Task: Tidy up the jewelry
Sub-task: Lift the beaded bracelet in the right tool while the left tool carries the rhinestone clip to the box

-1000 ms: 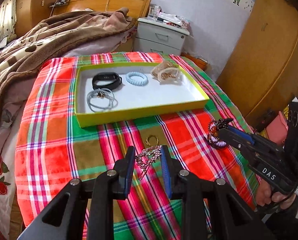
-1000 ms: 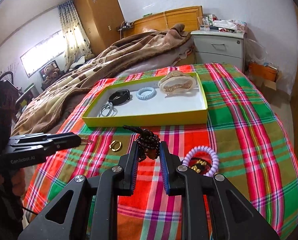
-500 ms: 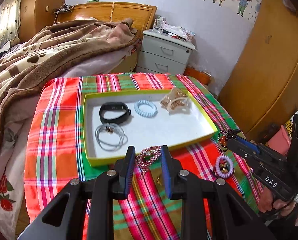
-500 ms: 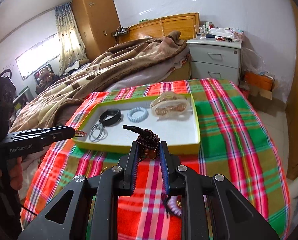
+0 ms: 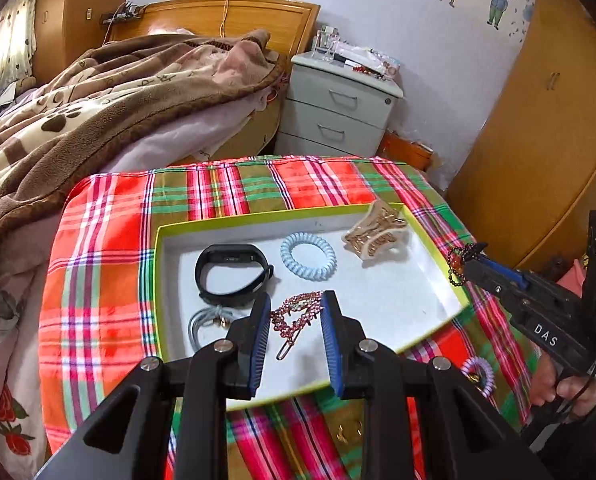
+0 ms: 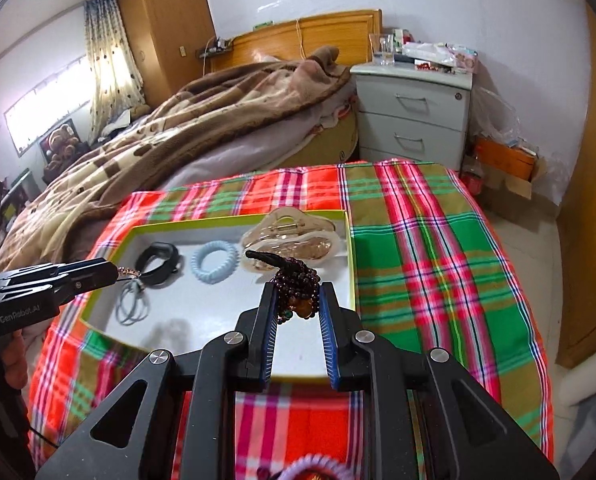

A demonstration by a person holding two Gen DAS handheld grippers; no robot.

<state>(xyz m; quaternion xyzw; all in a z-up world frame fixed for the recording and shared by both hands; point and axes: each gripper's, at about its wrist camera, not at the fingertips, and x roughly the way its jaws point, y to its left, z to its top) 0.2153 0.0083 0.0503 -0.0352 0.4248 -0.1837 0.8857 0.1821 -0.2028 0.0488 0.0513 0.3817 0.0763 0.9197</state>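
Tray (image 5: pixel 437 256) holds watch band (image 5: pixel 234 274), blue coil tie (image 5: pixel 307 256), claw clip (image 5: pixel 375 234) — above it, left gripper (image 5: pixel 296 334) jaws pinch pink hairpin (image 5: pixel 296 316), right gripper (image 6: pixel 296 334) jaws pinch bead bracelet (image 6: pixel 298 286).

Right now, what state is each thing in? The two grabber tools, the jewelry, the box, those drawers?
left gripper: shut on pink hair clip, over the tray
right gripper: shut on dark bead bracelet, over the tray
tray: open, no lid
black band: lying in tray
blue coil tie: lying in tray
claw clip: in tray, jaws shut
grey hair ties: lying in tray
purple coil tie: on cloth, outside tray
nightstand: drawers closed
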